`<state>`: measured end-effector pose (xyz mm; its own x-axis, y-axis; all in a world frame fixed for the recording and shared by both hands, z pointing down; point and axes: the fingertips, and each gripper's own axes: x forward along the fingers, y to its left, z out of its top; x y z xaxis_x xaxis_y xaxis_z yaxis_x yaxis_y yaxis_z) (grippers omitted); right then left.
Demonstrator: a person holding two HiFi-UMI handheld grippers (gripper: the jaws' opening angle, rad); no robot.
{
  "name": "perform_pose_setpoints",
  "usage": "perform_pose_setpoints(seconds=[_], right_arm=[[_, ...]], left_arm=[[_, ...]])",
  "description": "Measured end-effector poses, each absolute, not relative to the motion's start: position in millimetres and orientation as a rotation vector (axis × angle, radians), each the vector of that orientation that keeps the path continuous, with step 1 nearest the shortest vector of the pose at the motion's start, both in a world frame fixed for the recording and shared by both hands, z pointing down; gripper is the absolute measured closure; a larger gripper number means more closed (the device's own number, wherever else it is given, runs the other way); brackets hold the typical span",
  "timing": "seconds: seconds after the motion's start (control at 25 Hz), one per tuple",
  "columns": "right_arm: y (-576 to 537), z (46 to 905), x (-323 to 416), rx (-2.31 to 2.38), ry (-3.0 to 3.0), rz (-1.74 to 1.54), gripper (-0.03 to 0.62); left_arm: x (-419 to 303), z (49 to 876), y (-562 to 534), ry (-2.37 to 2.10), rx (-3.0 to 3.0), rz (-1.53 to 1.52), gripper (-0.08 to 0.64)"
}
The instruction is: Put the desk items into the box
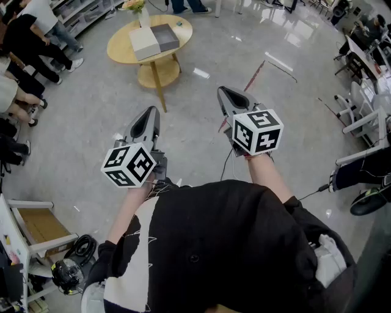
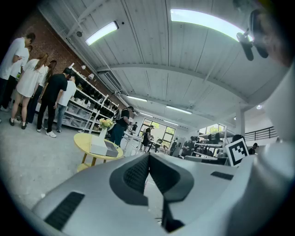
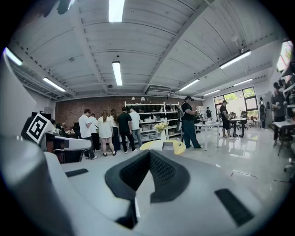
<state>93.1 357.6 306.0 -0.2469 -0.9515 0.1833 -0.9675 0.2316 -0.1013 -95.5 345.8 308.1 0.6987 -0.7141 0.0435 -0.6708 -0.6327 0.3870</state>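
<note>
A round yellow table (image 1: 122, 49) stands ahead on the grey floor, well beyond both grippers. On it lie a box with a white half and a grey half (image 1: 154, 40) and a vase of flowers (image 1: 138, 8). My left gripper (image 1: 151, 110) and right gripper (image 1: 223, 92) are held in the air in front of the person's body, pointing toward the table. Both are shut with nothing between the jaws. The table (image 2: 83, 140) appears small at the left in the left gripper view, and the table (image 3: 179, 148) peeks just above the jaws in the right gripper view.
Several people (image 1: 27, 46) stand at the far left by shelves. White desks and chairs (image 1: 360, 116) line the right side. A wooden crate on a cart (image 1: 36, 226) and coiled cables (image 1: 79, 250) sit at the lower left. Red tape (image 1: 253, 76) marks the floor.
</note>
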Motion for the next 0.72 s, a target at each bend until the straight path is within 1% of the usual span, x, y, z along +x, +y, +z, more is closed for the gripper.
perform_pose_setpoints(seconds=[0.4, 0.72], right_arm=[[341.6, 304.6, 96.0, 1.859, -2.407, 0.286, 0.588], [328.8, 316.4, 103.1, 1.896, -2.419, 0.380, 0.588]], left_arm=[[-98.0, 304.7, 324.2, -1.113, 2.503, -0.193, 0.551], [-95.4, 313.4, 310.7, -1.101, 2.497, -0.144, 0.551]])
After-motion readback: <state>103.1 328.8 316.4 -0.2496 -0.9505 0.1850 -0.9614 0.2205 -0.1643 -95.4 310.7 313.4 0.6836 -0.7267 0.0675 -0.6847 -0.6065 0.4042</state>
